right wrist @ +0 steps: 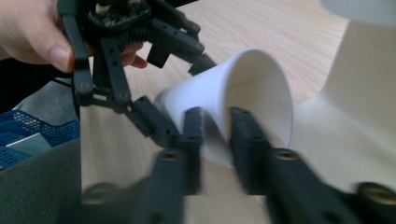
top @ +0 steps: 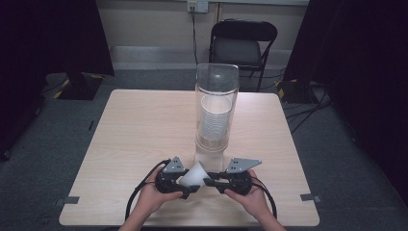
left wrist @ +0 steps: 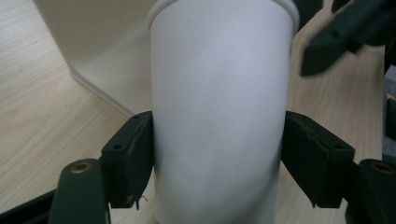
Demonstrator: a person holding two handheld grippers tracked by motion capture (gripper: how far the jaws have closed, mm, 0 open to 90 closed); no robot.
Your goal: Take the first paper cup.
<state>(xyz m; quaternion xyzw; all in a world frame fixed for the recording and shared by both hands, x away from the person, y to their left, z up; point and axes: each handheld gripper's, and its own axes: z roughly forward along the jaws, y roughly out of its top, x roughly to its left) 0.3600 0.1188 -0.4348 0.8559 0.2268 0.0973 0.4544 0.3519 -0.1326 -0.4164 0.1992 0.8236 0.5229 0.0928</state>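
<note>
A white paper cup [top: 195, 174] lies tilted just above the table's front edge, between my two grippers. My left gripper [top: 186, 185] is shut on the cup's body. In the left gripper view its jaws press on both sides of the cup [left wrist: 219, 116]. My right gripper [top: 210, 181] comes in from the right. In the right gripper view its jaws [right wrist: 217, 128] stand close together and pinch the wall at the cup's rim [right wrist: 261, 88], with the mouth turned toward that camera. The left gripper's fingers [right wrist: 149, 116] hold the cup's narrow end there.
A tall clear tube [top: 216, 96] holding a stack of white cups [top: 215, 120] stands mid-table just behind the grippers, with its pale base [left wrist: 107, 56] close to the cup. A black folding chair [top: 243, 43] stands beyond the wooden table [top: 144, 125]. A blue crate [right wrist: 37, 130] sits on the floor.
</note>
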